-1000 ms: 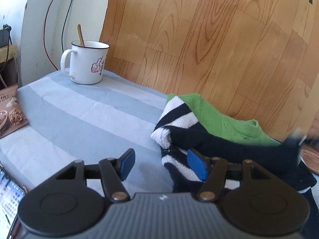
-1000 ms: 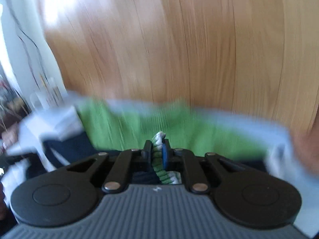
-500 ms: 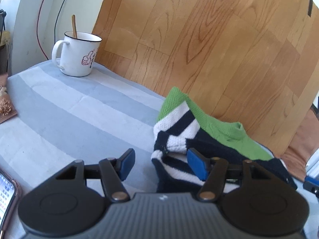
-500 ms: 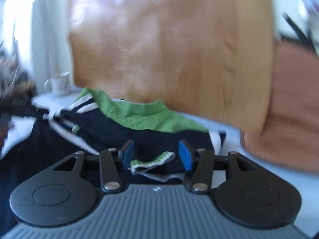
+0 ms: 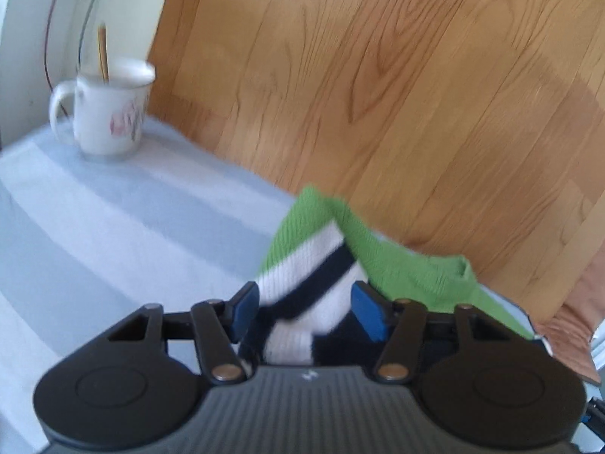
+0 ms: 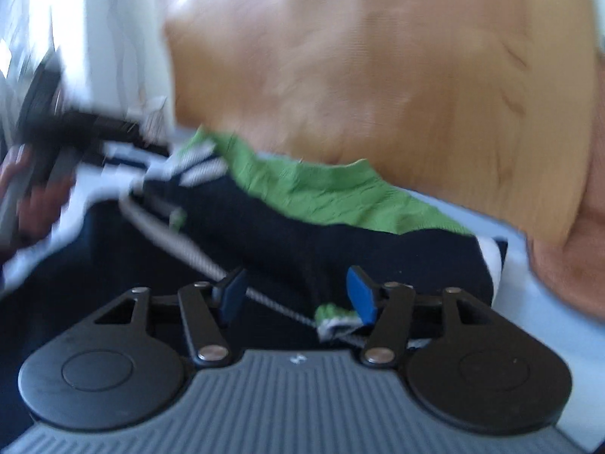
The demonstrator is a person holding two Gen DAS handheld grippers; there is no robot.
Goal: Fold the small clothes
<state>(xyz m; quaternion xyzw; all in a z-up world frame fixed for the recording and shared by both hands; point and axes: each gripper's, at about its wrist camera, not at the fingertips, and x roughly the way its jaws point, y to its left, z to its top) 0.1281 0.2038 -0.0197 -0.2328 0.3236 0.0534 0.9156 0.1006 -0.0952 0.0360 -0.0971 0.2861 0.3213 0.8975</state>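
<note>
A small knitted garment (image 5: 317, 276) in green, white and navy stripes lies on the surface (image 5: 113, 227), which is covered with a cloth of pale blue and white bands, close to the wooden panel (image 5: 397, 94) behind it. In the left wrist view the left tongs (image 5: 304, 312) stand partly open and have just been closing; the striped white and navy end of the garment is between the blue pads (image 5: 244, 312), but a gap shows on both sides, so they do not press it. A white mug (image 5: 107, 113) with a stick in it stands far back on the left, well apart from the garment. The right wrist view is blurred. There the right tongs (image 6: 297, 295) are also apart and have just been closing; the navy cloth and a white striped edge run between them, and a small green and white cuff (image 6: 334, 317) lies just beside the right pad. I cannot tell if it touches it.
</note>
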